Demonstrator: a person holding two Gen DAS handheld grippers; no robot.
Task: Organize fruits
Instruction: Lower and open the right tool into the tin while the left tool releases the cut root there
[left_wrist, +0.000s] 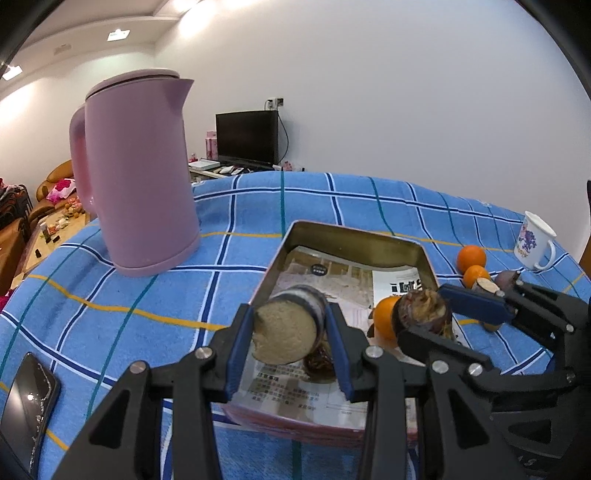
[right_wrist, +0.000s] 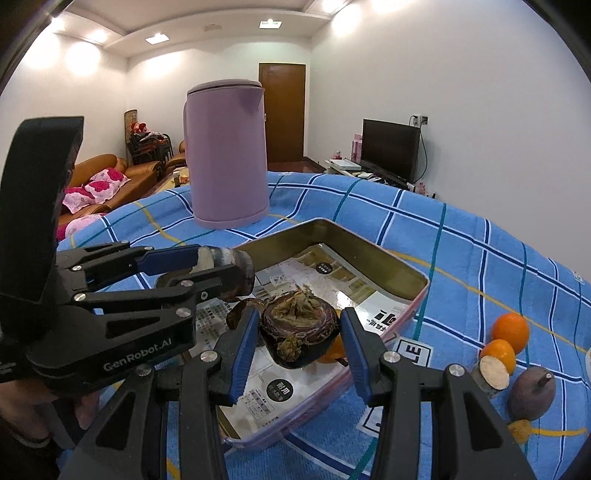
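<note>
The tabletop (left_wrist: 110, 295), under a blue checked cloth, carries everything ahead of my two hand-held grippers. A pink electric kettle (left_wrist: 136, 177) stands upright beyond my left hand-held gripper, well apart from the work and, in my judgement, no part of it.

The rectangular metal tin (left_wrist: 354, 236) lies open directly below and ahead of both hand-held grippers, its floor lined with printed paper. I judge it to be the collecting place, which explains why both loads are carried over it. One orange (left_wrist: 386, 317) already lies inside, beside my right load; a dark item rests under my left load, too obscured to name.

My left hand-held gripper (left_wrist: 290, 332) is clamped narrowly on a cut piece of purple-skinned root (left_wrist: 286, 334), pale cut face toward the camera, held above the near part of the tin.

My right hand-held gripper (right_wrist: 299, 336) has a dark purple fruit half (right_wrist: 299, 328) between its pads, fibrous face up, over the tin's near side; the left pad touches it, but I cannot confirm contact on the right.

Outside the tin, to the right of my right hand-held gripper, remain two oranges (right_wrist: 509, 330), a second cut root piece (right_wrist: 491, 373) and a whole dark fruit (right_wrist: 532, 393). A white mug (left_wrist: 535, 245) stands farther off. Sorting appears partly done.
</note>
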